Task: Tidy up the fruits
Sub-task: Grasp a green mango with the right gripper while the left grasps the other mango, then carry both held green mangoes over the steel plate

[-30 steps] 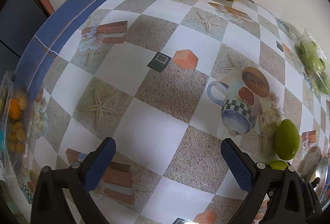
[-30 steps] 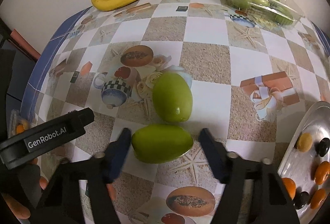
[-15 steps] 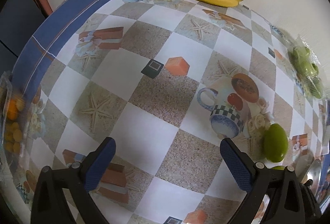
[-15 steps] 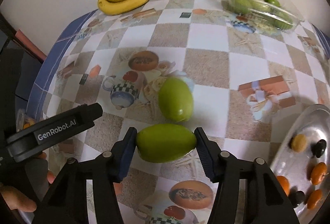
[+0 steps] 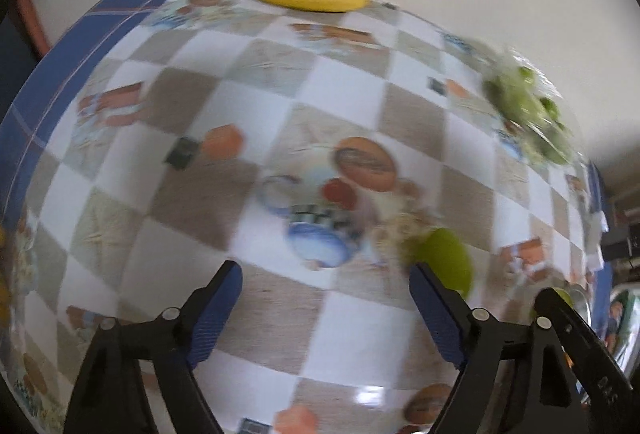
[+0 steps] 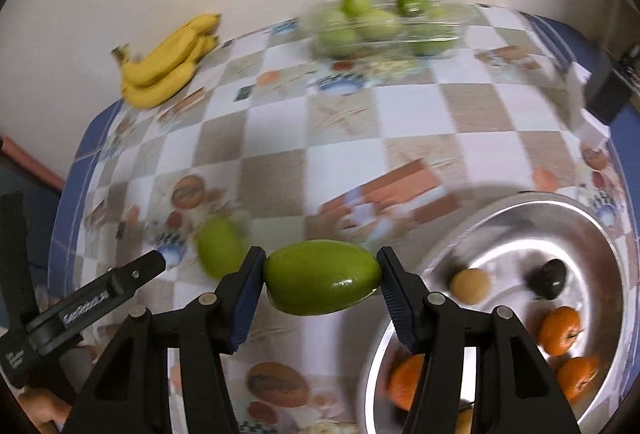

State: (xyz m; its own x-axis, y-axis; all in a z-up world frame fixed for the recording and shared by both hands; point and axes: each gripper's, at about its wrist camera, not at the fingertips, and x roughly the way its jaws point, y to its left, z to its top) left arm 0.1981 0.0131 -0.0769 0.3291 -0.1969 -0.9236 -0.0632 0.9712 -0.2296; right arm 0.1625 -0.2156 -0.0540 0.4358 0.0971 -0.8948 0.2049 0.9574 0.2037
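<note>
Right hand-held gripper (image 6: 322,284) clamps a green mango (image 6: 322,276); left hand-held gripper (image 5: 326,304) gapes, lettering blurred.

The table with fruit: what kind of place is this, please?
Probably a home kitchen or dining corner: a patterned checkered tablecloth, a bunch of bananas by the plain wall, and a metal bowl holding small fruits.

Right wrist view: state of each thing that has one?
Right tongs: shut on the green mango, lifted.
Left tongs: open, nothing held.
Second mango: loose on the table.
Clear clamshell: holds green fruit; lid state unclear.
Metal bowl: holds oranges and small fruits.
</note>
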